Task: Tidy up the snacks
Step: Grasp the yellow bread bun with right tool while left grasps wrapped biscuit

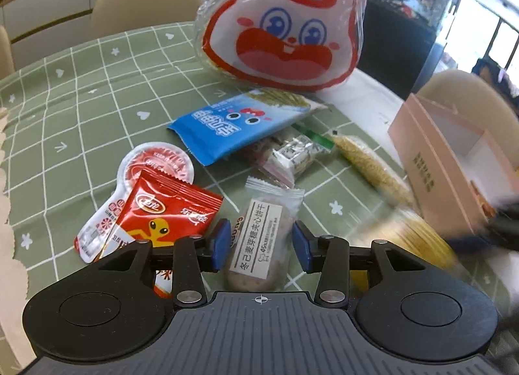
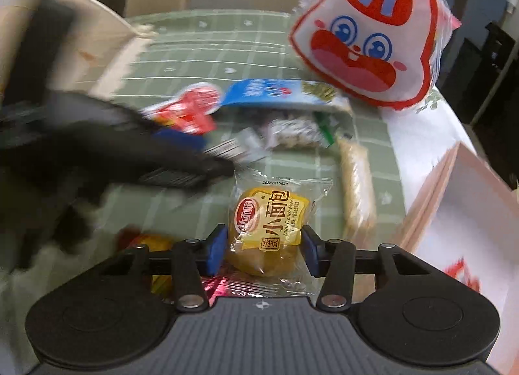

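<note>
Low in both wrist views, each claw straddles a light, crinkly, slippery packet best pinched across its soft middle: left gripper point(image 1: 259, 247) apart around a clear-wrapped biscuit point(image 1: 259, 239), right gripper point(image 2: 262, 250) closing beside, not clearly pressing, a yellow mini bread point(image 2: 267, 229)

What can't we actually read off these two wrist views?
- Pink box interior: left wrist view cuts it at the right edge; right wrist view shows only a blurred corner.
- Right gripper on the mini bread: pads sit against the wrapper, but actual pressing is unclear.
- Left gripper in the right wrist view: motion blur.
- Items under the blue packet: overlapped by it.
- Red packet bottom: hidden by the left gripper.
</note>
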Available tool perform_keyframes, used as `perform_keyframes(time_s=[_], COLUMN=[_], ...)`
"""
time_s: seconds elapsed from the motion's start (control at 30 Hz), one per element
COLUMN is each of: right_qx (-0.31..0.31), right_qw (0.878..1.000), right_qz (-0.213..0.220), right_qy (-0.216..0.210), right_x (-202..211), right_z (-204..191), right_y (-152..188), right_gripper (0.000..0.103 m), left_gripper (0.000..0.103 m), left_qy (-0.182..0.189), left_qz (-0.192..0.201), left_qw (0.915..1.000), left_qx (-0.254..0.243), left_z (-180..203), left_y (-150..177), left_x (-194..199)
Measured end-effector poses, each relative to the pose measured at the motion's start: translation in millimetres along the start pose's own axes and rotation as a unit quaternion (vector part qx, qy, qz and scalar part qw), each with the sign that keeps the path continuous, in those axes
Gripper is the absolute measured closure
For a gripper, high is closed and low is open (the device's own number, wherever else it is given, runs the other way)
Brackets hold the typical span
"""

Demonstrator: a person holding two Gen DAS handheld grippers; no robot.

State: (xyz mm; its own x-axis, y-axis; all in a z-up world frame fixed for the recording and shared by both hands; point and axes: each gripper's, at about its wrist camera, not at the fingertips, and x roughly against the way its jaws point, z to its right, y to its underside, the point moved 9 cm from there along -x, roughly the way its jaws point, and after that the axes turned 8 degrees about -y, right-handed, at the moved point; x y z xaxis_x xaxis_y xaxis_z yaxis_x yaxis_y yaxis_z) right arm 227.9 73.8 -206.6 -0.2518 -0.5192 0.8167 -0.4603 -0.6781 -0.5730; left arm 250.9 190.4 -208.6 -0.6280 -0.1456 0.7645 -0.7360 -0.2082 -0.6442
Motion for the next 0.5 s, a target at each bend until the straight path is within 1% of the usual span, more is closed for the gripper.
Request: perform_keyframes(time_s=[0.1,0.2,0.27,0.33,0.43,0.5], right_qx=[-0.02,-0.054,-0.072,-0.091,-0.123,-0.134], right_qw=[1.0,0.998,0.997,0.994,0.989,0.985], right_qz=[0.012,0.018,0.021,0.022,0.027,0.025], right_qy=[-0.016,-0.005,0.029,0.054,0.078,0.104], right_x=[33.5,61.3,76.3,88.0,99.7,101.9], right_z=[-10.8,-4.6,7.1,19.1,37.3,47.2], right_y=[31.6,66.3,88.2,104.5,125.5,137.0], right_gripper=[0.055,0.055,0.055,0.055,0.055,0.055], left_gripper=[0.058,0.06,0.061,0.063,0.066,0.067], left_qy=[0.0,0.009,0.012,0.012,0.007,0.008], left_qz=[-0.007,-0.024,-0.027,-0.024,-0.02,-0.011], left_qw=[0.9999,0.9992,0.9987,0.999,0.9997,0.9999], left_qx=[-0.014,-0.031,-0.041,-0.037,-0.011,0.008], left_z=[7.2,16.1,22.4,24.2,20.4,18.1], left_y=[4.9,15.8,25.4,35.4,46.7,51.0], left_x=[4.2,13.2,23.4,36.3,56.7,74.5])
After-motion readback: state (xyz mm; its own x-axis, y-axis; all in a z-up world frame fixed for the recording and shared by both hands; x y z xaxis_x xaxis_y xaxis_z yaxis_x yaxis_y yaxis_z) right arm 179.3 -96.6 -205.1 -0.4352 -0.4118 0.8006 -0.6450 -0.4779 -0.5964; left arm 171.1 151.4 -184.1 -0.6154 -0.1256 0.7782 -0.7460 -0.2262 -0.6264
